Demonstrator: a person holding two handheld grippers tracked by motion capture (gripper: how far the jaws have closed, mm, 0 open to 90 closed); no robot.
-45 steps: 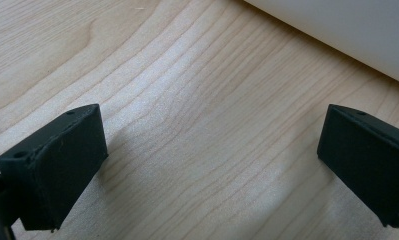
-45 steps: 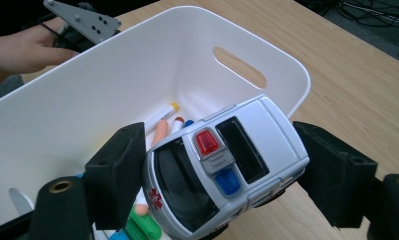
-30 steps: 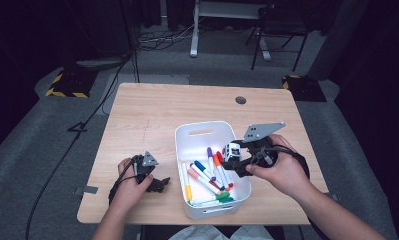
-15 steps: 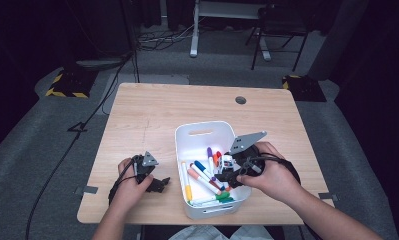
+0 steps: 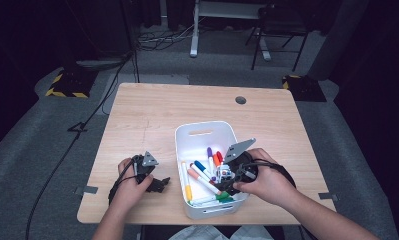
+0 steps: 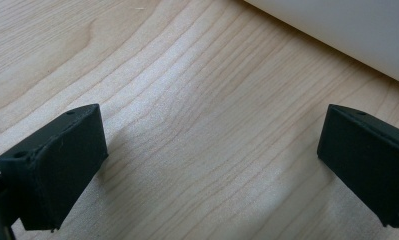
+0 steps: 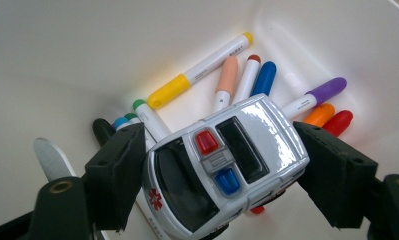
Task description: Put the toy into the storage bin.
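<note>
Just changed: my right tool [image 5: 226, 176] has sunk into the white bin [image 5: 205, 131], carrying the toy ambulance [image 7: 227, 167].
Right tool: clamped on the ambulance's sides, just above the markers [image 7: 203, 65] in the bin.
Meaning: I judge the drop-off is near; release comes next.
Versus earlier: the right tool was higher, at the bin's right rim.
Left tool [image 5: 154, 183]: gaping, empty, on the worktop [image 6: 197, 100] left of the bin, unmoved.

My left hand [image 5: 129, 182] sits at 7 o'clock, its left gripper [image 6: 207, 165] low and level, the 2 jaws spread wide apart. My right hand [image 5: 267, 180], at 5 o'clock, tilts the right gripper [image 7: 217, 170] downward, jaws clamped.
</note>
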